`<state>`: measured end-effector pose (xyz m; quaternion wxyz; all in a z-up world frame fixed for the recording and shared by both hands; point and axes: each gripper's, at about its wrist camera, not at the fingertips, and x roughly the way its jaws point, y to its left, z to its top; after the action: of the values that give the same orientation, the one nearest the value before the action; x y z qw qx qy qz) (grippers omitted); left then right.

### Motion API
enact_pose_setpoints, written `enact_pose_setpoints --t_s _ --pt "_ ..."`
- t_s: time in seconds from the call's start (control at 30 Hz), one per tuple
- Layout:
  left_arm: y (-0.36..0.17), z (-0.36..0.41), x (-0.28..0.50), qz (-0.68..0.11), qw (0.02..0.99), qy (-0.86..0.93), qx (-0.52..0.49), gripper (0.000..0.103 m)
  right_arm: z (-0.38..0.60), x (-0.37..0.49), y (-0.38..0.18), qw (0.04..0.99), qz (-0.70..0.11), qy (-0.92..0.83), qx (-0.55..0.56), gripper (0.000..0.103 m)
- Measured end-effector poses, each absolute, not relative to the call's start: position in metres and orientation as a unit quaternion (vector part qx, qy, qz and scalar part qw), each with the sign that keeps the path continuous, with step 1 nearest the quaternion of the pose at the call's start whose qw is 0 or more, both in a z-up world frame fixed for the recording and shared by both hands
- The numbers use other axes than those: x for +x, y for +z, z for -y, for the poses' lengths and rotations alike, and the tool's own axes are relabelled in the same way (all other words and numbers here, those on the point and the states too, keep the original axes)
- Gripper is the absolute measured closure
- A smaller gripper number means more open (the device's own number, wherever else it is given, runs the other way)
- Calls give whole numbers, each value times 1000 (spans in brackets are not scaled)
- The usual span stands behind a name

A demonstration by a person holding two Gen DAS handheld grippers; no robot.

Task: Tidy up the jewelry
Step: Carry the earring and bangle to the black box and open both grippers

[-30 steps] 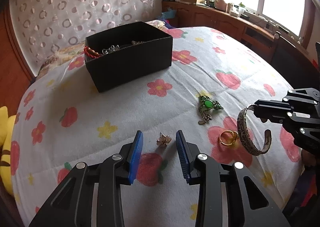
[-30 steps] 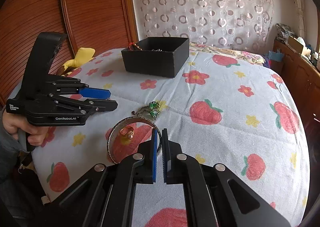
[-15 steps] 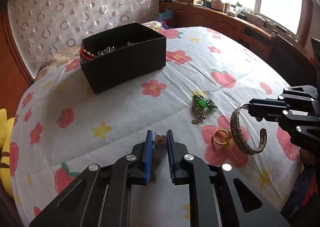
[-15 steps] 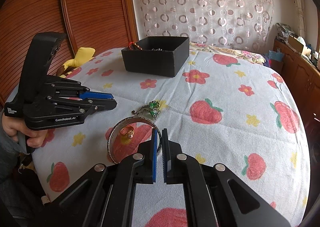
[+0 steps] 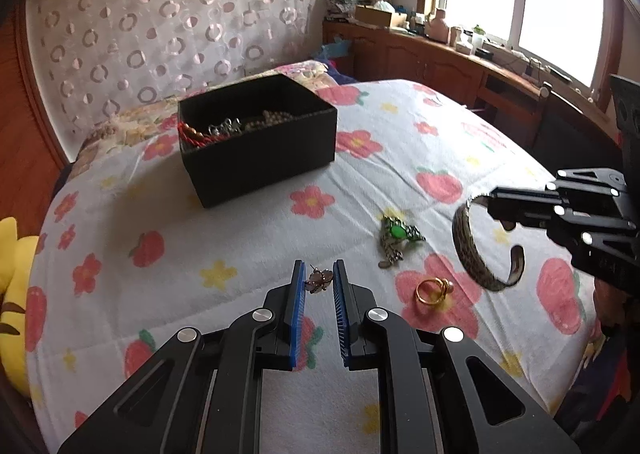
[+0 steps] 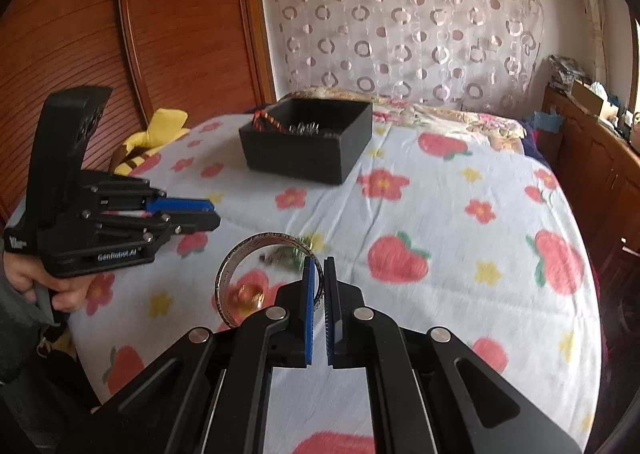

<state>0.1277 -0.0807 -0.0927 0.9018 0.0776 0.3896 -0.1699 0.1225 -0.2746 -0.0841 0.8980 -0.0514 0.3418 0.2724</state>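
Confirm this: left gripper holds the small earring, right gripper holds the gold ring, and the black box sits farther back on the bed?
Not quite. The right gripper holds the silver bangle, as the right wrist view shows; the gold ring still lies on the bed. The rest stands.

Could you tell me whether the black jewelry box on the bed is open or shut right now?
Open. The black jewelry box has no lid on it, and a red beaded strand and silvery chains show inside over its rim.

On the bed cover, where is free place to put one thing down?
Free: the cover left of the black box, and the wide stretch right of it toward the cabinets. Crowded: the near edge, where the green pendant and gold ring lie between both grippers.
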Motion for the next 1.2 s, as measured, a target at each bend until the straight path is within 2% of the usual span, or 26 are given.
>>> enact_pose_setpoints --t_s 0.57,0.9,1.2 --pt "-66 56 142 -359 920 -149 55 90 229 204 -45 911 -308 256 -98 98" --pt "-36 47 183 -335 931 -132 51 90 191 279 -51 902 -336 254 -93 96" --pt "-37 39 238 -344 932 -111 29 90 216 263 -41 907 -324 257 -77 95"
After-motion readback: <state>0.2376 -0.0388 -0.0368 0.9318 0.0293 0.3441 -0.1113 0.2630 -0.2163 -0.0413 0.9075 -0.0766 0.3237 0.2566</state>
